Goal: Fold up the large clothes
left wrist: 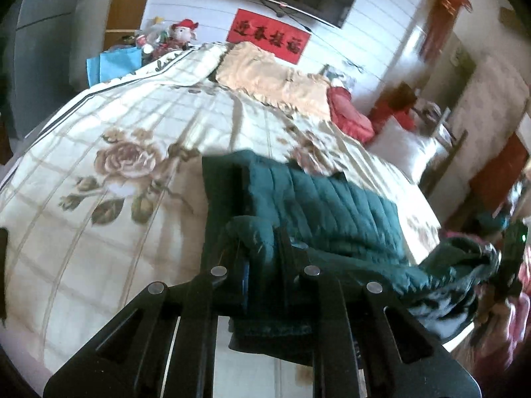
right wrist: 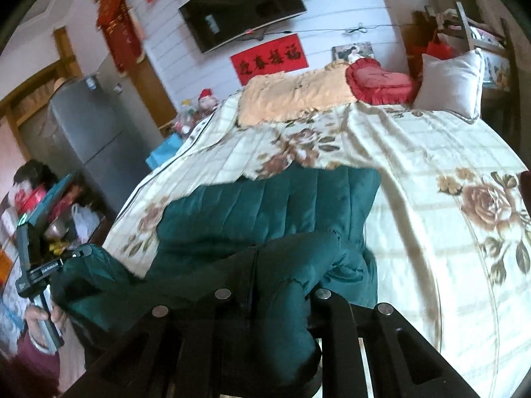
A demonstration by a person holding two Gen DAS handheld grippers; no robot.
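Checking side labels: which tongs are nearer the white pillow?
Right. Right tongs grip the green jacket on the white pillow's side; left tongs grip it on the far side.

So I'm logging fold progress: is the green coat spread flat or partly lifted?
Partly lifted: the green coat lies quilted on the bed at its far end, its near edge bunched in both grippers.
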